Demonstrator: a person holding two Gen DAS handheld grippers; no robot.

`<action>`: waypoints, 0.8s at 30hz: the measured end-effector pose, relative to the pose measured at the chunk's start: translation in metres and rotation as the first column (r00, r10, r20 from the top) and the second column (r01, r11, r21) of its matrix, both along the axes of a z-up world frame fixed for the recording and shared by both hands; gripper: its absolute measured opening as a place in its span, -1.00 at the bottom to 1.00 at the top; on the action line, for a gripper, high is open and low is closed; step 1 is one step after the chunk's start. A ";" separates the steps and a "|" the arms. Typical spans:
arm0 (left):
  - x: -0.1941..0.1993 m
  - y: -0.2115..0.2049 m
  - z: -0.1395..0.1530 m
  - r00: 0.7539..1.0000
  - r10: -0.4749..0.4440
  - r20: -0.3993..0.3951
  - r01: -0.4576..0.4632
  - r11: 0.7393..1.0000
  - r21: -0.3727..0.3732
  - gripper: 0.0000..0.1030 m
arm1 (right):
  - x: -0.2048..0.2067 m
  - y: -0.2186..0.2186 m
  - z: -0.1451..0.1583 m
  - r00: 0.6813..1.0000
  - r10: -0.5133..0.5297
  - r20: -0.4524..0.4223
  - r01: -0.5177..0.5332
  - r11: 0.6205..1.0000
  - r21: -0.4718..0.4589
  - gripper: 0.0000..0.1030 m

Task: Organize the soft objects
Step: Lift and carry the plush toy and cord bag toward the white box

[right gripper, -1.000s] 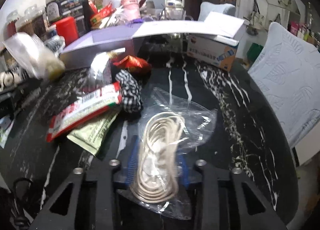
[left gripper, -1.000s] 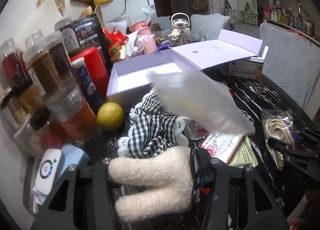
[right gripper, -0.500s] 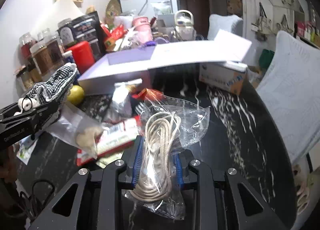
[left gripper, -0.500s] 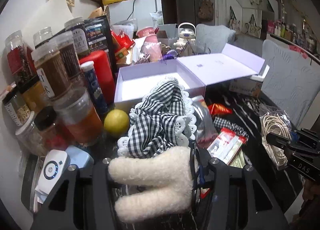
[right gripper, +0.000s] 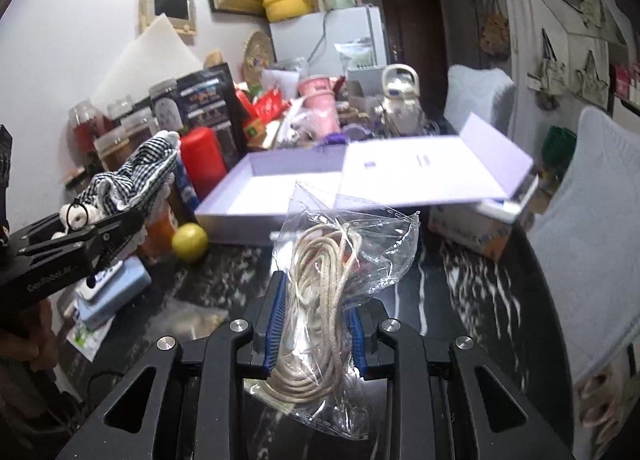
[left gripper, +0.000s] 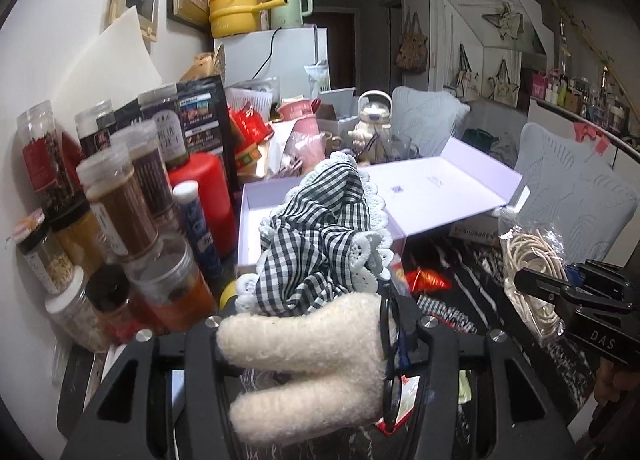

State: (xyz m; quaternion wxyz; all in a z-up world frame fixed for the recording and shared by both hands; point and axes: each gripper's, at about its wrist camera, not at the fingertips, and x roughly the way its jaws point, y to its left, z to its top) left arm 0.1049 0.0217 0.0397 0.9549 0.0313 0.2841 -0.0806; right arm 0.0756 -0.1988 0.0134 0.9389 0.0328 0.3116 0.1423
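Note:
My left gripper [left gripper: 316, 336] is shut on a white plush toy [left gripper: 304, 364] dressed in black-and-white checked cloth [left gripper: 320, 236] with a lace edge; it hangs in the air in front of the open lilac box [left gripper: 256, 219]. From the right wrist view the same toy [right gripper: 132, 175] and left gripper [right gripper: 80, 244] show at the left. My right gripper [right gripper: 316, 324] is shut on a clear bag of coiled cream cord [right gripper: 320, 292], lifted off the black marbled table [right gripper: 460, 300]. That cord bag [left gripper: 532, 260] appears at the right of the left wrist view.
Several spice jars [left gripper: 120, 199] and a red canister [left gripper: 204, 195] crowd the table's left side. A yellow lemon [right gripper: 190, 242] lies before the box, whose lid [right gripper: 432, 167] is folded open to the right. Snack packets [left gripper: 428, 282] lie on the table; pale cushioned chairs [right gripper: 592, 219] stand right.
Both grippers have risen from the table with their loads, the plush toy and the cord bag. A clear bag that hung beside the toy has dropped away.

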 end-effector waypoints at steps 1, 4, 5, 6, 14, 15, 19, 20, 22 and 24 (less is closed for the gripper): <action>0.001 0.000 0.002 1.000 -0.002 0.006 0.002 1.000 -0.005 0.00 | 0.002 0.001 0.005 1.000 0.007 0.012 -0.007 1.000 -0.002 -0.46; 0.008 -0.002 0.010 1.000 -0.011 0.026 0.011 1.000 -0.024 0.00 | 0.009 0.004 0.019 0.999 0.027 0.044 -0.027 1.000 -0.005 -0.46; 0.009 -0.002 0.011 0.999 -0.015 0.031 0.016 0.999 -0.031 0.00 | 0.011 0.005 0.022 0.998 0.033 0.051 -0.033 0.999 -0.006 -0.46; 0.011 -0.003 0.013 0.999 -0.022 0.038 0.023 0.999 -0.038 0.00 | 0.014 0.006 0.025 0.998 0.038 0.056 -0.038 0.999 -0.007 -0.46; 0.045 -0.006 0.025 0.997 -0.036 0.075 0.041 0.997 -0.066 0.00 | 0.048 0.015 0.043 0.994 0.065 0.086 -0.064 0.998 -0.011 -0.46; 0.051 -0.006 0.027 0.996 -0.037 0.080 0.043 0.997 -0.069 0.00 | 0.052 0.015 0.045 0.994 0.065 0.090 -0.064 0.998 -0.012 -0.46; 0.074 -0.003 0.036 0.994 -0.031 0.103 0.039 0.996 -0.083 0.00 | 0.074 0.020 0.054 0.991 0.073 0.110 -0.072 0.997 -0.010 -0.46; 0.080 -0.003 0.038 0.993 -0.030 0.111 0.039 0.996 -0.086 0.00 | 0.079 0.021 0.057 0.990 0.076 0.117 -0.076 0.997 -0.011 -0.46; 0.092 -0.002 0.042 0.992 -0.025 0.124 0.037 0.995 -0.090 0.00 | 0.091 0.023 0.062 0.988 0.082 0.132 -0.081 0.997 -0.012 -0.46; 0.106 0.001 0.045 0.991 -0.013 0.134 0.025 0.996 -0.089 0.00 | 0.103 0.025 0.066 0.986 0.083 0.146 -0.082 0.997 -0.009 -0.46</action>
